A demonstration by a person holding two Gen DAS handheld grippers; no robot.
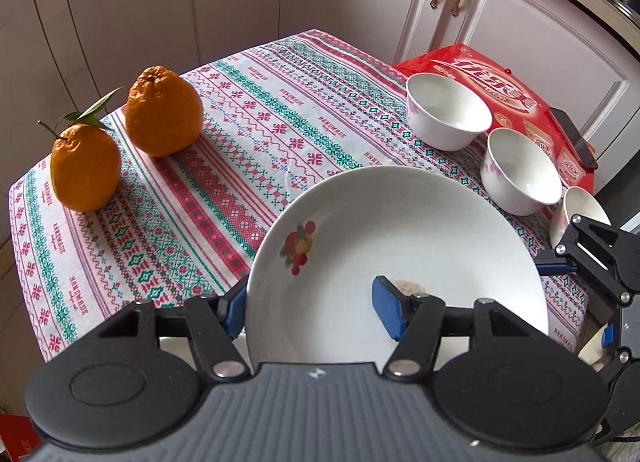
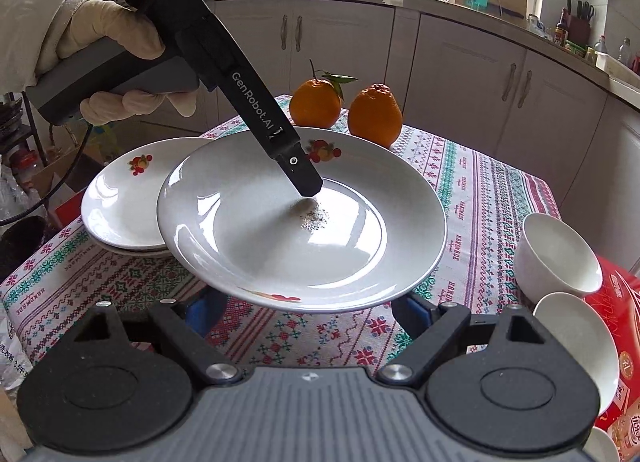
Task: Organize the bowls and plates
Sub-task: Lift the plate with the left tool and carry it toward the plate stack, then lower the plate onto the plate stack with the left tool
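Left wrist view: the left gripper [image 1: 310, 310] pinches the rim of a white fruit-printed ceramic plate [image 1: 400, 246], held tilted above the patterned tablecloth [image 1: 224, 166].

Right wrist view: the right gripper [image 2: 304, 312] (jaws spread wide) sits below that plate, beside two stacked plates [image 2: 120, 206].

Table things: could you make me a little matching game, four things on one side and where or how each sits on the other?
Things:
1 lifted plate
2 oranges
3 phone
4 plate stack

Places:
A on the red box
B side by side, one with leaves
C clamped in the left gripper
D resting on the tablecloth, partly behind the lifted plate

Pairs: 1-C, 2-B, 3-A, 4-D
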